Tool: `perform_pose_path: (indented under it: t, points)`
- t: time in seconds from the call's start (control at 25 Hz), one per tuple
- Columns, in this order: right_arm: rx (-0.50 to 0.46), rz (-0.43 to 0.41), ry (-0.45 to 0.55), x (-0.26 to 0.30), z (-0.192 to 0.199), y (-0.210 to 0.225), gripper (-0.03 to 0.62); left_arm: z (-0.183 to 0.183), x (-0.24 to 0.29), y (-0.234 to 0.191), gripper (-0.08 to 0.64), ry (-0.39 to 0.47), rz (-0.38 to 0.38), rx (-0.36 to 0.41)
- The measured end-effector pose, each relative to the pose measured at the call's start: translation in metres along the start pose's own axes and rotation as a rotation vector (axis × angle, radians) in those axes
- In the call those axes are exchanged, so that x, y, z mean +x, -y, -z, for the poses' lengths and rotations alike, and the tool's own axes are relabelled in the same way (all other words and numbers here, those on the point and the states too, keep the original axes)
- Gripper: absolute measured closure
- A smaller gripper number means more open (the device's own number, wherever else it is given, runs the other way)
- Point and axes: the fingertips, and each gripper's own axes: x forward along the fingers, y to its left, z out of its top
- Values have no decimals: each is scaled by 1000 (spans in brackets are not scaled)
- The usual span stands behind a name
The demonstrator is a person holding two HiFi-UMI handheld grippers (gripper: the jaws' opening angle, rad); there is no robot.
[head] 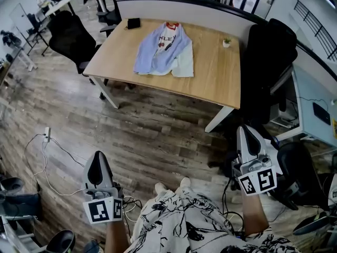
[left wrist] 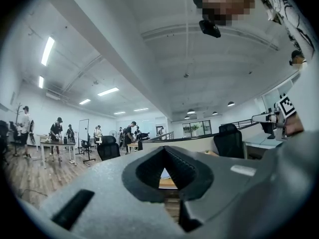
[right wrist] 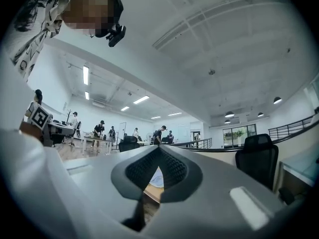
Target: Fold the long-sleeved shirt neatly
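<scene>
Patterned black-and-white clothing (head: 179, 223) on the person fills the bottom edge. Far ahead, across the wood-plank floor (head: 152, 125), a rectangular light-wood desk (head: 216, 73) carries the long-sleeved shirt (head: 164, 49), well apart from both grippers: soft pale-blue cloth, white printed front. Left gripper (head: 98, 158) and right gripper (head: 245, 133) hold their jaws closed together, empty.

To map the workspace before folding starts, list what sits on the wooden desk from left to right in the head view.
small black object → long-sleeved shirt → small potted plant
</scene>
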Motion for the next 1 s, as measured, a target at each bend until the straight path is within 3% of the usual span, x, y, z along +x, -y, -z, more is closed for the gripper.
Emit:
perform_pose_path:
  t: [0.16, 0.2, 0.48, 0.76, 0.88, 1.0]
  points:
    - [-12, -10, 3, -2, 0, -6, 586, 1, -5, -3, 551, 12, -16, 21]
    - [-13, -15, 1, -3, 1, -8, 568, 1, -6, -3, 518, 16, -17, 22]
    - [-6, -38, 8, -5, 0, -7, 321, -2, -6, -1, 336, 35, -25, 0]
    - [-11, -41, 21, -1, 0, -8, 140, -1, -1, -4, 101, 49, -30, -25]
    - [-18, -57, 2, 4, 3, -14, 89, 1, 4, -4, 6, 45, -11, -32]
    - [-20, -63, -11, 7, 6, -23, 75, 3, 6, -8, -17, 33, 4, -30]
